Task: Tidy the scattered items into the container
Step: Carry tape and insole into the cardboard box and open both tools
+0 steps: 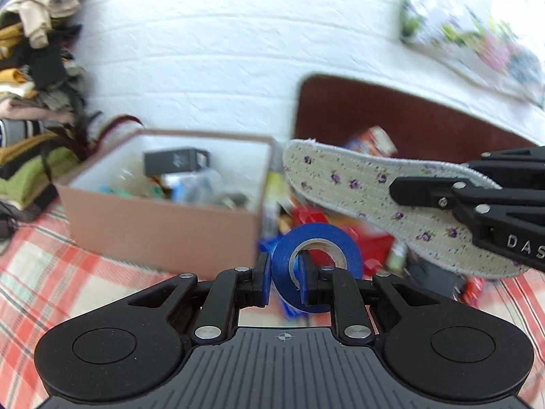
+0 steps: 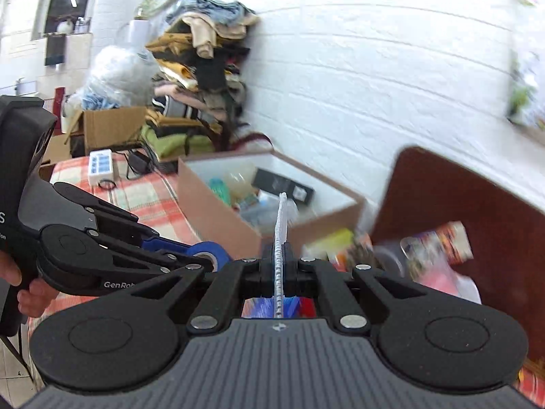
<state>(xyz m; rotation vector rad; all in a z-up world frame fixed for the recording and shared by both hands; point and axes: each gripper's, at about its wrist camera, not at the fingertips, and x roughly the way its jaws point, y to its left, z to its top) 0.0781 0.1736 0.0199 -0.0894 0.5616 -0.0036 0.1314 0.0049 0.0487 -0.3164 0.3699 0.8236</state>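
So both hands are loaded here. The left hand-held gripper (image 1: 284, 277) is clamped on a blue tape roll (image 1: 318, 255), one finger outside the roll and the other poked through the core. The right hand-held gripper (image 2: 280, 266) is pinched on a floral insole (image 1: 374, 201), holding it near one end so the rest sticks out ahead of the fingers.

The thing that matters: the box (image 1: 163, 228) sits on the checked table (image 1: 51, 272) near its back edge by the brick wall, and it lies ahead and a bit left of both grippers. It already has stuff in it, a dark carton and some plastic bits. From the left wrist view the tape is just short of the box's near right corner, so that hand looks nearer. The insole's long axis points pretty much straight at the box opening, its far tip over or near the rim, hard to tell which.

A heap of loose packets (image 2: 432, 248) lies right of the box, in front of a brown board (image 1: 391, 112)
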